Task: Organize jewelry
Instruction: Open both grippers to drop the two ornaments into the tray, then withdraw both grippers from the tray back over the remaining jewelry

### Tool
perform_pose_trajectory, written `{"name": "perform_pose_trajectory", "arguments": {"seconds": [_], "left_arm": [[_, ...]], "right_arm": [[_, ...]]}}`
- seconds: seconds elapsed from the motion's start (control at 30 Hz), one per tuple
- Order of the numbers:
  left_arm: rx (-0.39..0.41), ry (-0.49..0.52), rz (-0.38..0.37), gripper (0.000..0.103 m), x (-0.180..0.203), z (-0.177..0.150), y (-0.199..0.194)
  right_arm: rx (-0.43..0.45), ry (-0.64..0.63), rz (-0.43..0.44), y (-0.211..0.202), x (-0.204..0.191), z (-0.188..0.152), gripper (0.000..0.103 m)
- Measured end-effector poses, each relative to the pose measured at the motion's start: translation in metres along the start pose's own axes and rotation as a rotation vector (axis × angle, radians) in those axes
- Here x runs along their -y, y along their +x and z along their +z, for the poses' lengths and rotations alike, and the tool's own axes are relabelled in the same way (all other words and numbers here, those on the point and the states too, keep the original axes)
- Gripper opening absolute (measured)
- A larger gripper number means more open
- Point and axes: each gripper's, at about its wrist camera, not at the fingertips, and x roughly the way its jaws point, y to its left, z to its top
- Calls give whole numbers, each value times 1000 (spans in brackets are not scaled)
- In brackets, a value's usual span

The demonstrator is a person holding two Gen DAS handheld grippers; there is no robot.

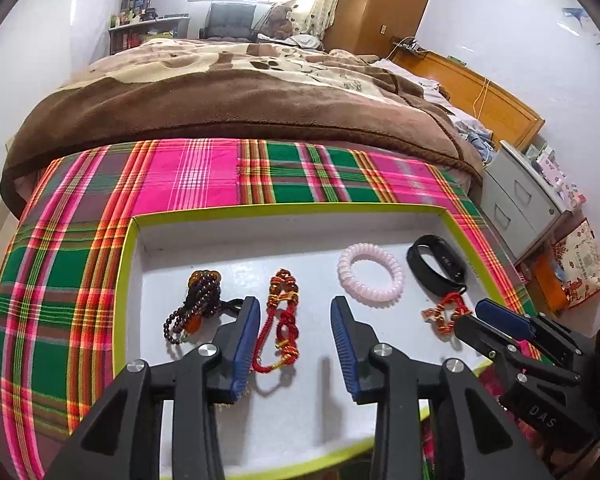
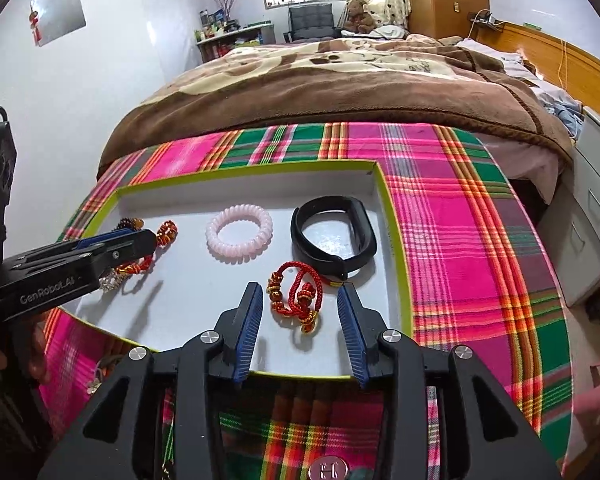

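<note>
A bedroom: a plaid-covered worktop (image 1: 80, 240) stands against the bed (image 1: 236, 92) and carries a green-rimmed tray (image 1: 126, 264). Inside lie dark beads (image 1: 198, 300), a pink coil bracelet (image 1: 371, 278) and a black band (image 1: 438, 266). The left hand-held gripper (image 1: 296, 340) stands apart around a red cord bracelet (image 1: 282, 328); the right hand-held gripper (image 2: 300, 312), also apart, frames a red knotted bracelet (image 2: 298, 300). Neither cord is pinched. A loop could snag a ribbed pad on withdrawal and drag its bracelet out of place.

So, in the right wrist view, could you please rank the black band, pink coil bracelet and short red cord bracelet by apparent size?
1. Black band
2. Pink coil bracelet
3. Red cord bracelet, though it lies bunched and nearest the camera, so unsure.
</note>
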Motion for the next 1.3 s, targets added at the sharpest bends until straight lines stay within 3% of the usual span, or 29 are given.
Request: {"name": "perform_pose_trajectory", "arguments": {"seconds": [0.57, 0.7, 0.93, 1.3], "left_arm": [[70, 21, 52, 38, 18, -36, -64], [87, 6, 54, 38, 13, -53, -80], [67, -24, 77, 38, -1, -84, -96], [63, -67, 41, 38, -14, -115, -106]], "right_arm": [[66, 0, 8, -45, -8, -17, 41], [90, 3, 16, -61, -6, -25, 49], [113, 17, 8, -81, 8, -41, 50], [86, 15, -27, -90, 33, -70, 50]]}}
